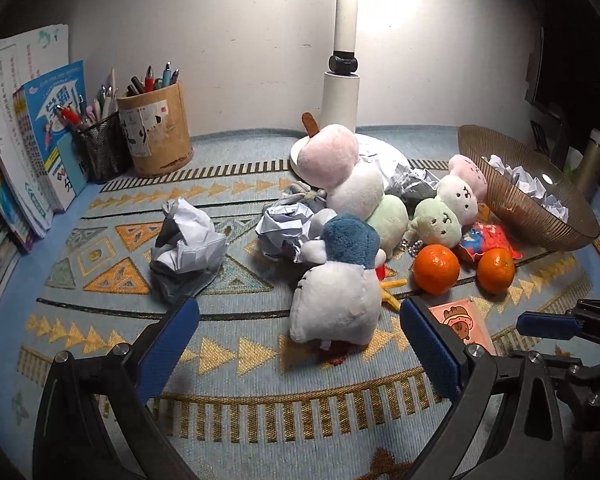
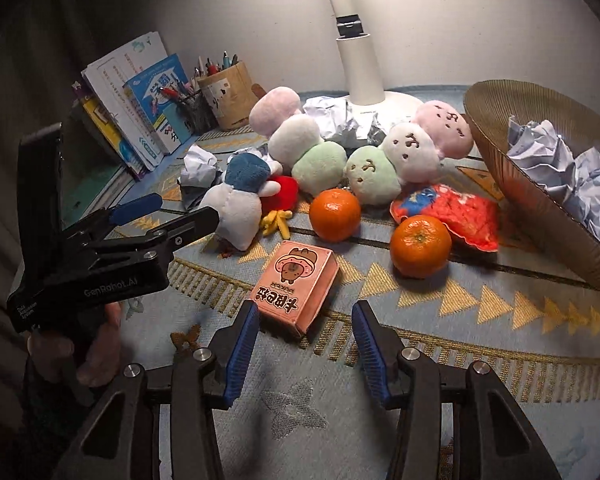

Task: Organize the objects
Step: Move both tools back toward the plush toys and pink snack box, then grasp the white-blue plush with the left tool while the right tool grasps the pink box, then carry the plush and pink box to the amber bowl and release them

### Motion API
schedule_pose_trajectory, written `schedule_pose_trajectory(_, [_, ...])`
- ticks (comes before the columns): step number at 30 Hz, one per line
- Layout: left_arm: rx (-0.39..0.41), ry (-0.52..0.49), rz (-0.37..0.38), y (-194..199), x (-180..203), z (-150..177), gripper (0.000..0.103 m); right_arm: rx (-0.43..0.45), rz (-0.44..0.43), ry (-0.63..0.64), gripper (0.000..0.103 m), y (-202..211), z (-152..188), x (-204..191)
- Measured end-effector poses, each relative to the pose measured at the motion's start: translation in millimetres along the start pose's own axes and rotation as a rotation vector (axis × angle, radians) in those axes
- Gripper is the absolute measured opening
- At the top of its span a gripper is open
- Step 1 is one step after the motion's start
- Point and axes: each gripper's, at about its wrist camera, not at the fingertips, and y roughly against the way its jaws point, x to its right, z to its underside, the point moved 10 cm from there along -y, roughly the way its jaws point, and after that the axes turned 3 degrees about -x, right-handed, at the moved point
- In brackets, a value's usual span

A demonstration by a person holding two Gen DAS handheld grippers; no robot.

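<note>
Two oranges (image 2: pixel 335 214), one pink box (image 2: pixel 296 288); both claws (image 2: pixel 305 320) (image 1: pixel 300 320) apart, empty.

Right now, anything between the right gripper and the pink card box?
Nothing visible. The pink card box lies flat on the patterned mat, just ahead of the right gripper, whose open fingers frame its near corner. The nearer orange sits off to the right, clear of the path.

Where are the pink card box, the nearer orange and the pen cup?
pink card box (image 2: pixel 294 286), right wrist view, its printed top face.
nearer orange (image 2: pixel 420 246), right wrist view, its peel.
pen cup (image 1: pixel 155 135), left wrist view, its side.
</note>
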Motion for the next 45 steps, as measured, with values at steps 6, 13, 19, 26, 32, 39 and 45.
schedule_pose_trajectory(6, [-0.012, -0.011, -0.005, -16.4, 14.6, -9.4, 0.097, -0.043, 0.039, -0.049, 0.048, -24.2, -5.9, -1.4])
schedule_pose_trajectory(13, [-0.074, 0.039, 0.038, -35.7, 15.1, -10.1, 0.059, -0.039, 0.151, -0.019, 0.066, -47.1, -11.5, -18.9])
schedule_pose_trajectory(19, [-0.045, 0.05, 0.044, -22.7, 14.7, -7.8, 0.045, -0.023, 0.252, 0.033, 0.048, -54.4, -14.7, -18.1])
schedule_pose_trajectory(26, [-0.003, 0.129, 0.181, 26.5, 33.4, 6.3, 0.045, 0.05, 0.149, 0.034, 0.042, 3.5, -6.9, 1.3])
schedule_pose_trajectory(32, [-0.019, 0.148, 0.365, 45.3, 94.1, 24.7, 0.045, 0.114, 0.247, 0.073, 0.042, 65.4, 13.9, 39.9])
schedule_pose_trajectory(39, [-0.066, 0.05, 0.304, 25.6, 134.8, 46.6, 0.045, 0.047, 0.192, -0.009, 0.042, 74.8, 60.9, 83.5])
schedule_pose_trajectory(45, [-0.031, 0.065, 0.344, 31.0, 131.7, 45.6, 0.045, 0.006, 0.195, 0.0, 0.042, 71.6, 86.9, 86.0])
